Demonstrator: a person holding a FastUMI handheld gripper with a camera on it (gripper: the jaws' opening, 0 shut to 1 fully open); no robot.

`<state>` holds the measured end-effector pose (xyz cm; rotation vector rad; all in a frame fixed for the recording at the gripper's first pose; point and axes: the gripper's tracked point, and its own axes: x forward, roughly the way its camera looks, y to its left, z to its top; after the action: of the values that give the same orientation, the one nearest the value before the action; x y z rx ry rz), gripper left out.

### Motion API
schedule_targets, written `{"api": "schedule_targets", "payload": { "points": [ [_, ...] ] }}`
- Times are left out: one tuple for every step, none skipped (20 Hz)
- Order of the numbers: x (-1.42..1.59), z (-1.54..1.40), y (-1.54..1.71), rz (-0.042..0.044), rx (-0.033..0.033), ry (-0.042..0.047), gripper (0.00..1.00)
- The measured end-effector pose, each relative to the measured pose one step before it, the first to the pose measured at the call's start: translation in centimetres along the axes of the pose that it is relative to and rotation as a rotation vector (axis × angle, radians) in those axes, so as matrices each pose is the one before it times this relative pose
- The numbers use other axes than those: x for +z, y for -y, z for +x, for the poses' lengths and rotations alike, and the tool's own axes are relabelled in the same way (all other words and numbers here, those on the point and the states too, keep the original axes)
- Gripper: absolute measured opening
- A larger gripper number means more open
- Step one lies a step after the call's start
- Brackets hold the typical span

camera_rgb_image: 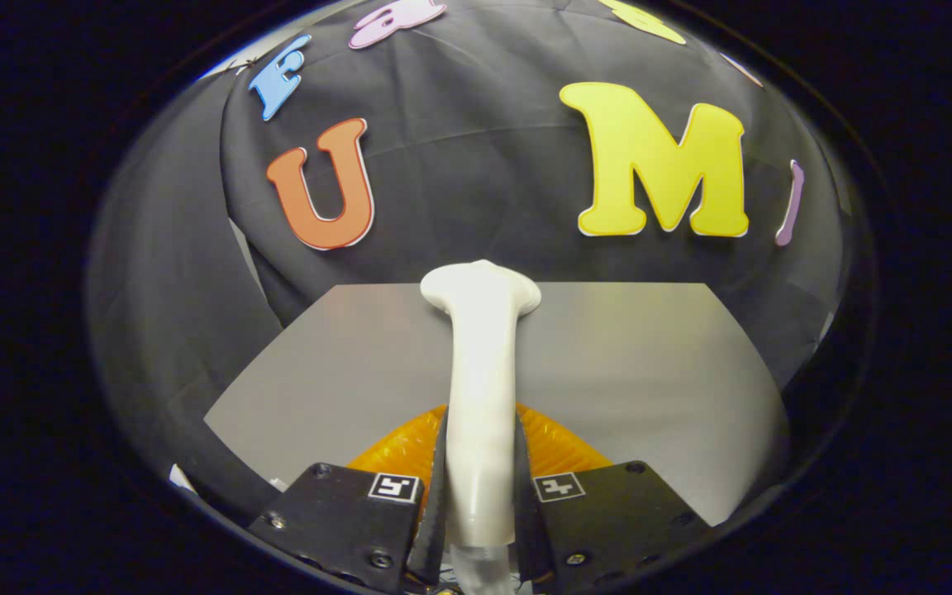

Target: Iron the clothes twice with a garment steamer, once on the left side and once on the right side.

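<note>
1. Going from the left, one black gripper finger (335, 516) is seen low in the gripper view. It carries one small square marker with a black and white pattern, and some screws on its body.

2. Between the two fingers stands one garment steamer (480, 388), white and glossy. Both fingers press on its handle from the sides, so the gripper (480, 496) is closed on the steamer and holds it. The handle runs forward and away from the fingers, and it ends in one wider head, which is seen over the far edge of the table.

3. Under the steamer, just ahead of the fingers, lies one orange thing (554, 446) with a ribbed or quilted surface. It shows on both sides of the handle. The handle and the fingers cover its middle and its near part, so I cannot tell what it is or if it is clothing.

4. To the right is the second black finger (608, 512), also with one square marker and some screws.

5. One grey table (649, 364) lies beyond the fingers and spreads to both sides. Its near part is hidden by the gripper.

6. The face of the steamer head points away, so its steam plate cannot be seen. The lower end of the handle is cut off between the fingers. Something pale (183, 478) shows at the left near corner of the table, too small to tell.
</note>
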<state>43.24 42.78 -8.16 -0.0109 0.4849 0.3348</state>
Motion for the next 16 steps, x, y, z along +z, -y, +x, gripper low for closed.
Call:
{"api": "schedule_targets", "payload": {
  "points": [
    [0.198, -0.469, 0.005, 0.00433, 0.00541, 0.01894, 0.36],
    [0.141, -0.434, 0.019, 0.00430, 0.00467, 0.01608, 0.36],
    [0.268, -0.556, 0.052, 0.00524, 0.00439, 0.01555, 0.36],
    [0.347, -0.694, 0.081, 0.01115, 0.00780, 0.02065, 0.36],
    [0.593, -0.719, -0.033, 0.00613, 0.01035, 0.02092, 0.36],
    [0.488, -0.978, -0.262, 0.00626, 0.01227, 0.02171, 0.35],
    [0.666, -1.226, -0.228, 0.00391, 0.01305, 0.02424, 0.36],
    [0.845, -1.319, -0.253, 0.01096, 0.01334, 0.03118, 0.35],
    [0.844, -1.370, -0.164, -0.00084, 0.01416, 0.02938, 0.35],
    [1.126, -1.723, -0.284, 0.00479, 0.01763, 0.03722, 0.35],
    [1.117, -1.703, -0.287, 0.00286, 0.01835, 0.03672, 0.35],
    [1.054, -1.551, -0.185, 0.00545, 0.01298, 0.03441, 0.35],
    [1.428, -1.814, -0.325, -0.00691, 0.01663, 0.03963, 0.35],
    [1.471, -1.759, -0.191, 0.01020, 0.01085, 0.04649, 0.34],
    [1.454, -1.841, -0.332, -0.01266, 0.01201, 0.04169, 0.34],
    [1.664, -1.809, 0.042, -0.01075, 0.00278, 0.04739, 0.34]
  ]
}}
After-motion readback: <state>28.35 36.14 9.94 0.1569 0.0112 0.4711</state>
